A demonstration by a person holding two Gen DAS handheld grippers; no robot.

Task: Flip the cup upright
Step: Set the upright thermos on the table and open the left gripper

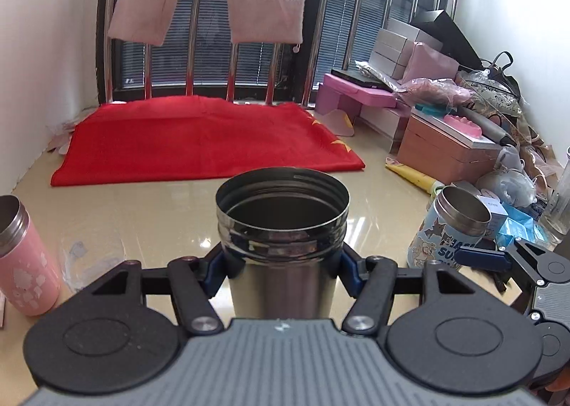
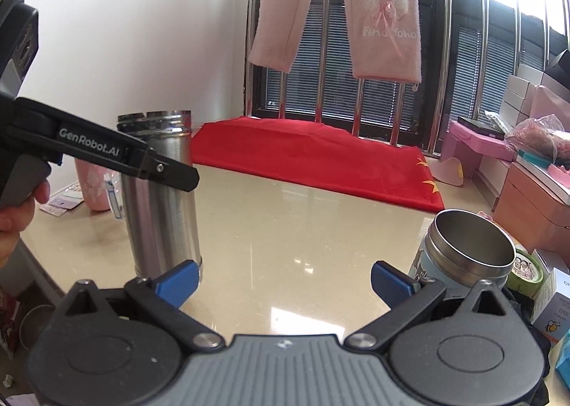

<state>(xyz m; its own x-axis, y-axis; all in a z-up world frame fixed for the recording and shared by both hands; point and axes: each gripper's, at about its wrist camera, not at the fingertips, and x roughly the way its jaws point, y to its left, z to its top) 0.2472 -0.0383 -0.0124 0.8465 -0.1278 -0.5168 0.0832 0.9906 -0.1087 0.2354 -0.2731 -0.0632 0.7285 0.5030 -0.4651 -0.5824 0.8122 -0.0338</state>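
Note:
A tall steel cup (image 1: 281,238) stands upright with its open mouth up on the beige table (image 1: 142,213). My left gripper (image 1: 281,267) is shut on the steel cup just below its threaded rim. In the right wrist view the same cup (image 2: 160,206) stands at the left, base on the table, with the left gripper's arm (image 2: 107,153) across it. My right gripper (image 2: 283,281) is open and empty above the table, between the steel cup and a blue cartoon cup (image 2: 463,256).
A pink cup (image 1: 21,256) stands upright at the left. The blue cartoon cup (image 1: 449,231) stands upright at the right. A red cloth (image 1: 203,142) lies at the back by a window. Boxes and bags (image 1: 463,128) crowd the right side.

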